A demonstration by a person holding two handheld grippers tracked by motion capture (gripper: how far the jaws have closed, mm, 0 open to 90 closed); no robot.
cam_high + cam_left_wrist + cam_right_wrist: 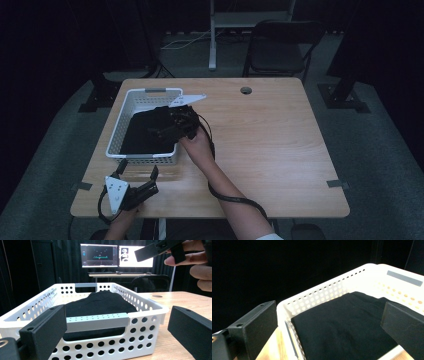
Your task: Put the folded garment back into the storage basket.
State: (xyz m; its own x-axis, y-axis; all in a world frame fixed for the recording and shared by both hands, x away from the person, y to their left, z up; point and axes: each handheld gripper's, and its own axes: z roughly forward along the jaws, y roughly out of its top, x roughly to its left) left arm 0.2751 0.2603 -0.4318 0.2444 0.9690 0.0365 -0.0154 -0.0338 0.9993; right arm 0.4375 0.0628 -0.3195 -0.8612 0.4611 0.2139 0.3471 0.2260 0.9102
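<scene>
High view down over the table [260, 150]; both gripper views close on the basket [147, 307].

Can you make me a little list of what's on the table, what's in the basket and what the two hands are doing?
table: light wooden table
basket: white basket with holes, on the table's left part
in the basket: folded black cloth
left tool: open, low at the table's near edge, pointing at the basket's near wall, touching nothing
right tool: open, over the cloth in the basket, nothing between its jaws
behind the table: a black chair
far off in the left gripper view: two lit screens
</scene>
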